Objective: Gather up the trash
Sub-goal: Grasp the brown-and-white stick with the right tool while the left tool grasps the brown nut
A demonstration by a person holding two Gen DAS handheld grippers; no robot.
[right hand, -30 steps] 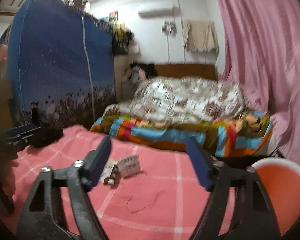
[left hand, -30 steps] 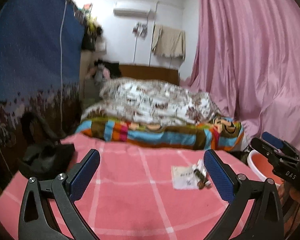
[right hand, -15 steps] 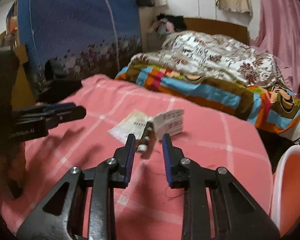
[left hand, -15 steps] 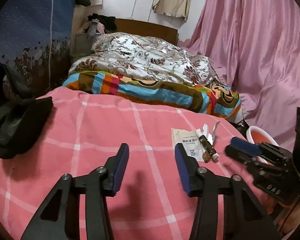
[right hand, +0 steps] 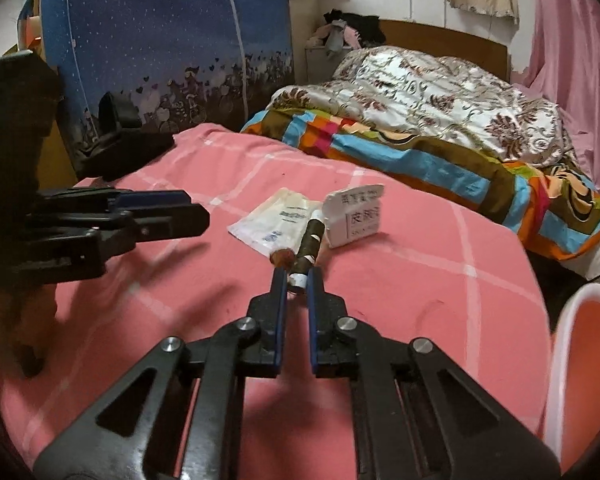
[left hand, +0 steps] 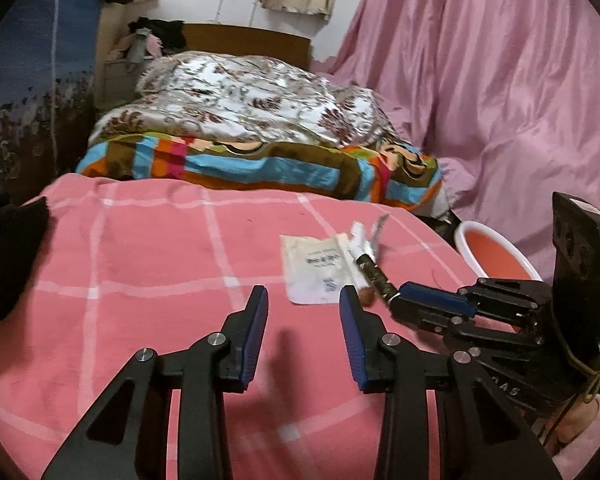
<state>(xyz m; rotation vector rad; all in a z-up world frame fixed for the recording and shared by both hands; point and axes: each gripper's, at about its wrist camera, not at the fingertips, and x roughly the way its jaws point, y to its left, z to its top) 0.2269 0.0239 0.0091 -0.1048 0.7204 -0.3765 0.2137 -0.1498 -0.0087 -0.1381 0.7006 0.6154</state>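
Two hand-held grippers work over a pink checked bed cover [right hand: 440,292]. The right hand-held gripper [right hand: 298,280] reaches forward, low and nearly level with the cover, its blue-padded fingers [right hand: 278,292] drawn close around the near end of a small brown tube [right hand: 310,244]. The tube lies on the cover pointing away from the camera, and its near end sits between the fingertips. Whether the pads actually press on it cannot be told; a narrow gap shows further back between the fingers.

Just left of the tube lies a flat white packet [right hand: 272,222], and touching the tube's far end stands a white box [right hand: 354,216] with printed characters, tilted back. A small reddish cap or lump [right hand: 283,258] rests beside the left fingertip; its nature is unclear.

The left hand-held gripper [left hand: 303,300] hovers above the cover with its fingers moderately apart and nothing between them, aimed toward the packet [left hand: 316,268]. In the right wrist view it enters from the left, side-on and partly in shadow.

An orange basin [right hand: 588,364] with a white rim is cut off at the right edge. A dark garment [right hand: 124,152] lies at the far left of the cover. Behind, a striped blanket [right hand: 440,160] and a floral quilt [right hand: 440,92] are heaped up.
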